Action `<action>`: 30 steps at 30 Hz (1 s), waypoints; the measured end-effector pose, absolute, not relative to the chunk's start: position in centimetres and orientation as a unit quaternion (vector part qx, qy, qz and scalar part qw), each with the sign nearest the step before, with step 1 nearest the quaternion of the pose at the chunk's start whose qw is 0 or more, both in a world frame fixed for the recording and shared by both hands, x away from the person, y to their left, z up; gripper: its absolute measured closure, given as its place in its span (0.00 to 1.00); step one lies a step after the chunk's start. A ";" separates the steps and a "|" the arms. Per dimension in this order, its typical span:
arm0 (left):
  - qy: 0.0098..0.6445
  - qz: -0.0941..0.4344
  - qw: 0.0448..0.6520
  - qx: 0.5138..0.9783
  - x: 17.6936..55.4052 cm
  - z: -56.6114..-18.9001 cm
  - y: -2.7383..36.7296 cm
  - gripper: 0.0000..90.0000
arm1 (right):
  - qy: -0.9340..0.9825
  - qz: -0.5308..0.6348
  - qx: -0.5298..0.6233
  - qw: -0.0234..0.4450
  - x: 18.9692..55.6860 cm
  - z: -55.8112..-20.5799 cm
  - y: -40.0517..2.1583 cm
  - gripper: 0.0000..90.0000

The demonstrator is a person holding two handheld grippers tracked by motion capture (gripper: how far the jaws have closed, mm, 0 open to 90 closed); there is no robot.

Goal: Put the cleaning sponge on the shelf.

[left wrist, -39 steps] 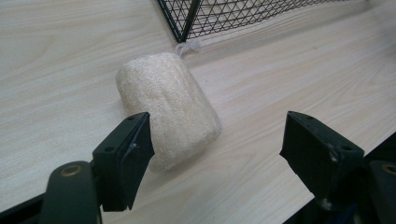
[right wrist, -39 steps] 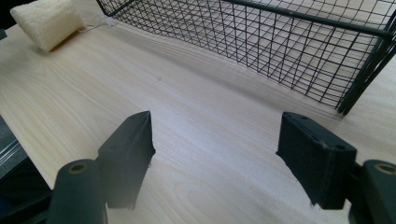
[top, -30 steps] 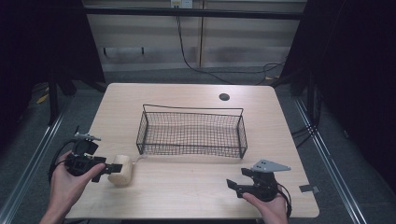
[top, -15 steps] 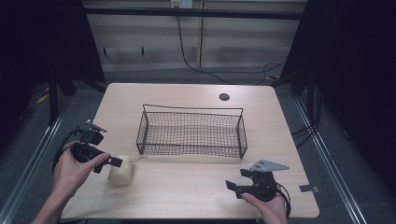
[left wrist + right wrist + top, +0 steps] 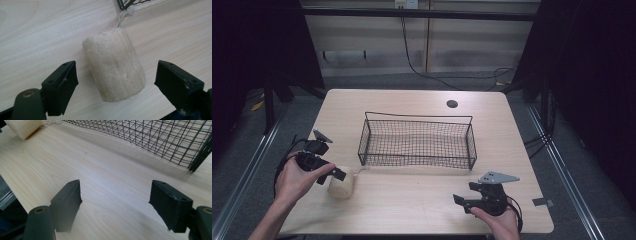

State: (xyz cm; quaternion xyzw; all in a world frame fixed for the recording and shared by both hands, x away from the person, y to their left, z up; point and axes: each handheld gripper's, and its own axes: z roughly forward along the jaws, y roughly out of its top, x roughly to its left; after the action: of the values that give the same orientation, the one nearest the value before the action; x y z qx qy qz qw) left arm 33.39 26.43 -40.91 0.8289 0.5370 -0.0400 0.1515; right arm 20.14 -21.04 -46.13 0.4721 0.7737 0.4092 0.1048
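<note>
Now your left gripper [image 5: 115, 82] has swung in over the loofah [image 5: 115, 66], jaws spread either side without touching, while your right gripper [image 5: 116, 202] stays parked, jaws wide, on the desk [image 5: 412, 200].

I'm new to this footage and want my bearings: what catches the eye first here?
First, the black wire basket standing at the middle of the wooden table. Next, the pale loofah sponge lying on its side near the table's left front, with its string toward the basket; the left hand-held gripper is open, a jaw on either side of it without touching. The right hand-held gripper is open above bare wood at the front right.
</note>
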 end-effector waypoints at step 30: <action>0.561 -0.056 0.065 0.824 35.5 -44.6 23.4 0.27 | 0.781 0.400 0.469 0.095 20.3 -46.4 -20.8 0.28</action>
State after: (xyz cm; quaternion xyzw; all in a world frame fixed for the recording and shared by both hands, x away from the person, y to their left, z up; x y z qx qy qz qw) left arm 35.48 23.41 -44.57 0.8235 0.5607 -0.0561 0.0653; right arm 20.27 -20.77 -46.36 0.4695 0.7814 0.3999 0.0952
